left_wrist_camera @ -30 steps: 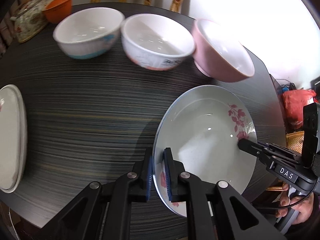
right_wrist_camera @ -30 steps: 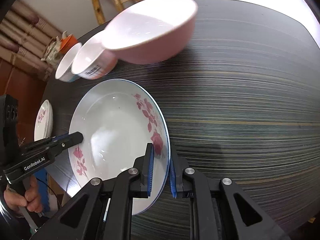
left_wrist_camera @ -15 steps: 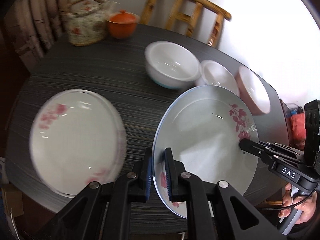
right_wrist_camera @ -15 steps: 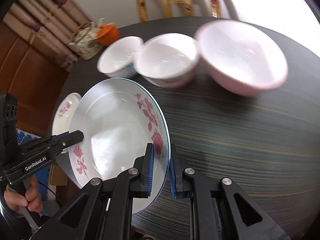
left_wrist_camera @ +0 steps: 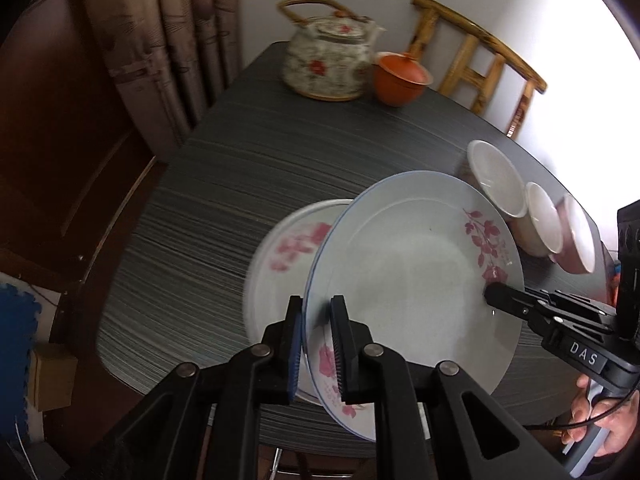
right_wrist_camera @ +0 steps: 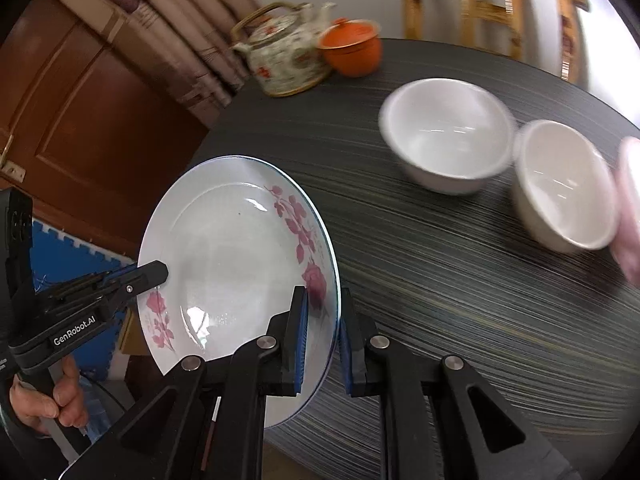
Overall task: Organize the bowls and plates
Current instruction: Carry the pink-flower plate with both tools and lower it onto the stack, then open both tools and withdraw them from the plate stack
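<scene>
Left tool nearly closed | right tool likewise | both clamp plate rim

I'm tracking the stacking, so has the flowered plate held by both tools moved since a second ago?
Yes. The held plate was by the bowls; it now partly overlaps the second flowered plate on the table, nearer the teapot.

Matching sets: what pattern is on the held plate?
Pink flower sprays on white plate, clearest in right wrist view.

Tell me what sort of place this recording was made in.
Most likely a home dining room. A dark striped table carries a floral teapot, floral plates and bowls, a wooden chair stands behind it, and curtains hang beside a wooden door.
</scene>
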